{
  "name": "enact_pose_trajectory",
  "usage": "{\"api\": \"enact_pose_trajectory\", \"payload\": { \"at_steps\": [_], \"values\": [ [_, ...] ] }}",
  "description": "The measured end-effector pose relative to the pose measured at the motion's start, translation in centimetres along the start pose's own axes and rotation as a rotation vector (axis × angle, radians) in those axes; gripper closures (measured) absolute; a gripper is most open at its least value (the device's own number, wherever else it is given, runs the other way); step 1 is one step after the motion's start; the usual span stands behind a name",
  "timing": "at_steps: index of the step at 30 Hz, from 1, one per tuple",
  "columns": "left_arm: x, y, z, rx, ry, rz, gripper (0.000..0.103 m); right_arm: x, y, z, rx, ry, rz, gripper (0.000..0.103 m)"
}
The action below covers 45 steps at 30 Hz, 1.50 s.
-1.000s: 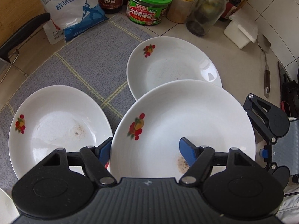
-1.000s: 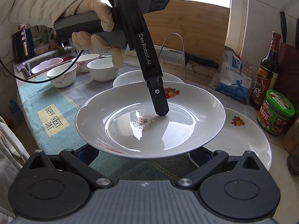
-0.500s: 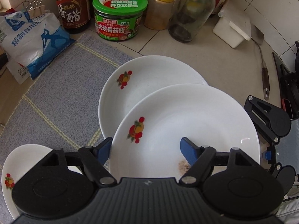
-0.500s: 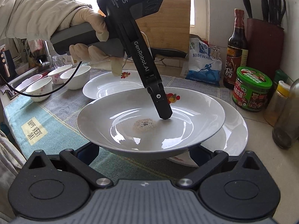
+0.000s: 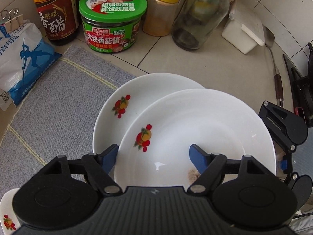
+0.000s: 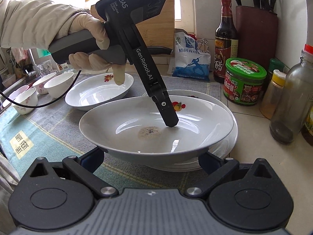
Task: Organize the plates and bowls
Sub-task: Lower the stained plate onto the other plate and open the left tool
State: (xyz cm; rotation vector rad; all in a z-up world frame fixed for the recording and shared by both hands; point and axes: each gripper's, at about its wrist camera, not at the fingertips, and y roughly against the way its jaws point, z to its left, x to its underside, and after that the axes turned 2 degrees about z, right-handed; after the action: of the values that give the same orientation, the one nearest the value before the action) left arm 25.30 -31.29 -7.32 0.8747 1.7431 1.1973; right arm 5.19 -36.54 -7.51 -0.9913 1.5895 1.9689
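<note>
Green-lidded jar (image 5: 112, 20), vinegar bottle (image 5: 54, 11) — behind plates (image 5: 148, 98)

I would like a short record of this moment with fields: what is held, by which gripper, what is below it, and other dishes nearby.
held item: white plate with fruit print and a brownish stain in its middle
left gripper: one finger inside the plate, the other outside its rim, shut on the rim
right gripper: fingers spread wide under the plate's near rim; grip cannot be told
below: second plate, on the counter edge and grey mat; contact unclear
other dishes: third plate farther left; small bowls behind it
</note>
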Motion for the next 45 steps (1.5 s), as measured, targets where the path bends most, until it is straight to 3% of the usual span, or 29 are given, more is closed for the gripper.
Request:
{"api": "enact_pose_trajectory", "payload": {
  "at_steps": [11,23,34,39,45],
  "values": [
    [-0.5,-1.0,-0.5,-0.026,-0.054,-0.015,0.026,-0.4,-0.3,-0.1,0.106,0.012,0.089,0.0],
    [-0.3,-0.2,-0.1,-0.053,-0.023,-0.039,0.025,-0.5,0.0,0.1,0.145,0.019,0.096,0.0],
    [0.5,1.3,-0.6,-0.133,-0.01,-0.06,0.024,-0.2,0.5,0.5,0.144,0.036,0.078,0.0],
    [1.8,2.7,-0.5,-0.179,0.015,-0.104,0.022,0.2,0.9,1.3,0.167,0.069,0.073,0.0],
    [5.6,5.8,-2.3,-0.256,0.063,-0.274,0.022,1.0,2.0,2.2,0.232,0.062,0.048,0.0]
  ]
}}
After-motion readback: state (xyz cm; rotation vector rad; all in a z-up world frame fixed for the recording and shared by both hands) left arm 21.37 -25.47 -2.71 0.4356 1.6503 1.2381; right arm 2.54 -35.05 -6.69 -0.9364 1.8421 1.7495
